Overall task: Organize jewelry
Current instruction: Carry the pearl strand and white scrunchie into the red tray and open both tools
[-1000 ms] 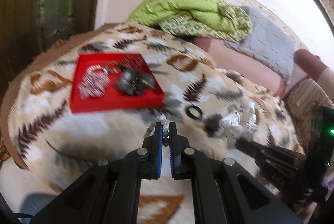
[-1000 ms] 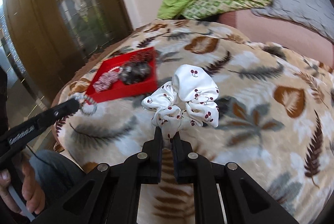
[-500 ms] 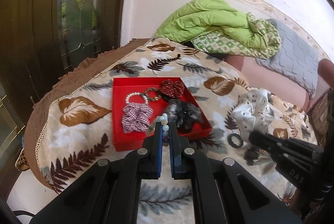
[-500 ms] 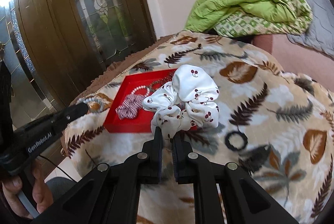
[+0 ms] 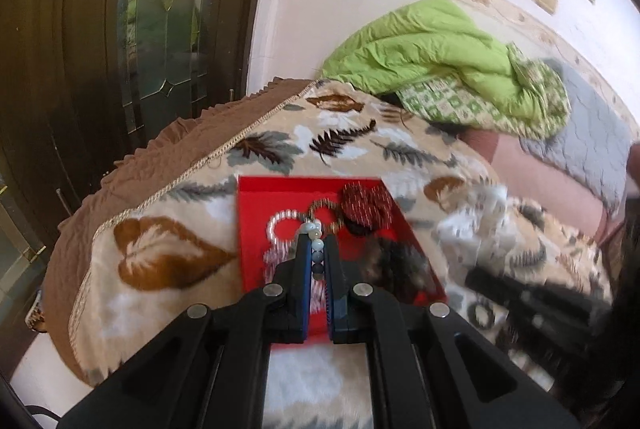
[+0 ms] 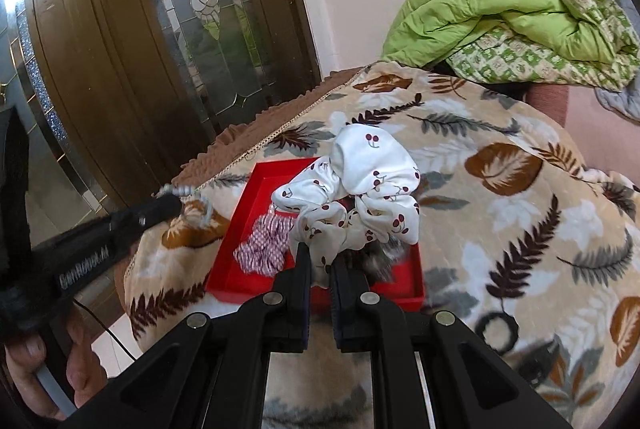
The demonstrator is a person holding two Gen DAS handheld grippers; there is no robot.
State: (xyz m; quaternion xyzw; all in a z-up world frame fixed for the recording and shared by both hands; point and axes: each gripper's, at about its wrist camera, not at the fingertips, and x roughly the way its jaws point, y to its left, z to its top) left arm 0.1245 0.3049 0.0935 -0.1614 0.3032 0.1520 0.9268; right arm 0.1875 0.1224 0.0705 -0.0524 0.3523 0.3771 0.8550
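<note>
Both tongs now over red tray (image 5: 256,229): left tongs (image 5: 318,249) clamp bead bracelet (image 5: 316,241), right tongs (image 6: 320,261) clamp scrunchie (image 6: 360,189).

two wrist fisheyes over a leaf-print blanket, both facing the wall

the left view looks down its fingers from close above the red tray (image 5: 256,229); the right view looks from further right, tray (image 6: 240,269) ahead. both share the tray, green quilt (image 5: 432,57) and glass door (image 6: 192,29).
</note>
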